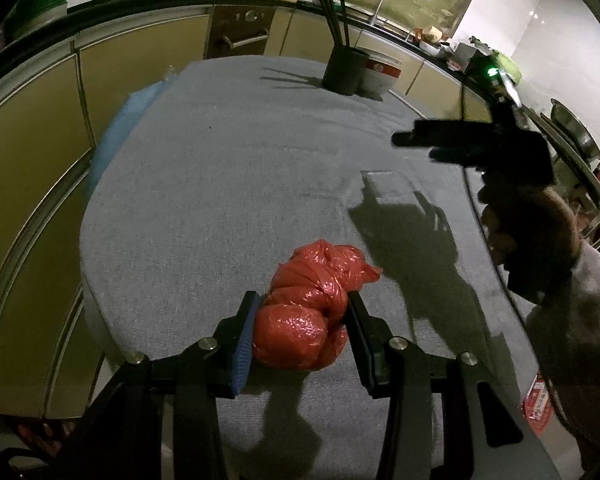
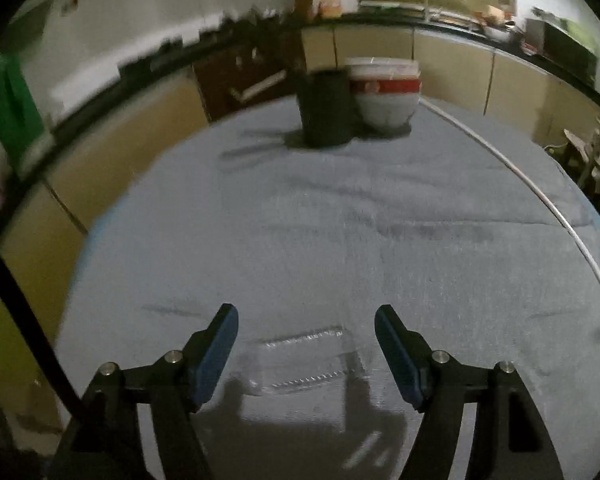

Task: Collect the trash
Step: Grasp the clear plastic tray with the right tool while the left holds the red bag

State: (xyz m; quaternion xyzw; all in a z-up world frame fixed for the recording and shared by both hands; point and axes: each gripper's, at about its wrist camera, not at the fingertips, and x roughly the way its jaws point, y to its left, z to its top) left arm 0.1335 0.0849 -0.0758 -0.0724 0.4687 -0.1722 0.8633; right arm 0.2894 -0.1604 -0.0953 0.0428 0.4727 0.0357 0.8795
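Trash shows here as a knotted red plastic bag (image 1: 312,312), lying on the grey cloth-covered surface (image 1: 220,184) near its front edge. The left gripper (image 1: 302,308) has its jaws set on either side of the bag's lower bulge, both pads touching the plastic, so they are clenched on the bag, which rests on the cloth. A clear plastic container (image 2: 304,364), flat and see-through, lies on the same surface to the right of the bag and well apart from it; in the left wrist view it appears only as a faint pale rectangle (image 1: 386,186). The right gripper (image 2: 306,320) hangs above that container with its jaws spread wide and nothing between them; the container lies between and just below the fingertips in the right wrist view. From the left wrist view the right gripper (image 1: 416,142) is a dark shape held in a hand (image 1: 528,232). At the far end of the surface a dark cup (image 1: 346,70) holding chopsticks stands touching a white bowl (image 1: 380,74) with a red band.
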